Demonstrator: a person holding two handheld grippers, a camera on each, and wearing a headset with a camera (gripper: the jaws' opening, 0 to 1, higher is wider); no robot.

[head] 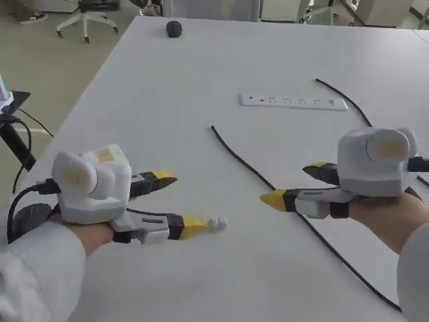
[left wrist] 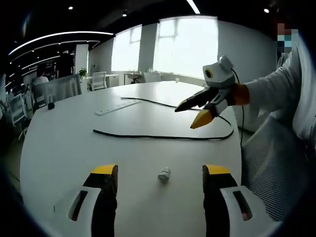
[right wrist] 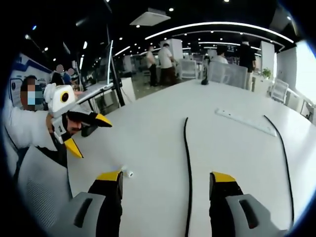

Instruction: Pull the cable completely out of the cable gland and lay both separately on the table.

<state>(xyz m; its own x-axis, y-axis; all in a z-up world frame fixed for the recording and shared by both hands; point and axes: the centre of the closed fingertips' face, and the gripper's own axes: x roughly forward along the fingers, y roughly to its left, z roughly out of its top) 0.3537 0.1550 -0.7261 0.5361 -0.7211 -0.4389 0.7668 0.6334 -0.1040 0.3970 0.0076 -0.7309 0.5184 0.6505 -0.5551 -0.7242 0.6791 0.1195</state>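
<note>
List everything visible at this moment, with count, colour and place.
cable gland: one, white, on the table just ahead of the left gripper, free of the cable
cable: one, black, across the table's middle; another black stretch passes the power strip, possibly the same cable
power strip: one, white, far side
round object: one, dark, far end
office chair: one, white base, on the floor beyond
table: one, white
left gripper: white, yellow tips, open
right gripper: same colours, open, over the cable

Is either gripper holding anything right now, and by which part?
Nothing is held. The left gripper and right gripper both stand open; the cable gland and the cable lie apart on the table.
</note>
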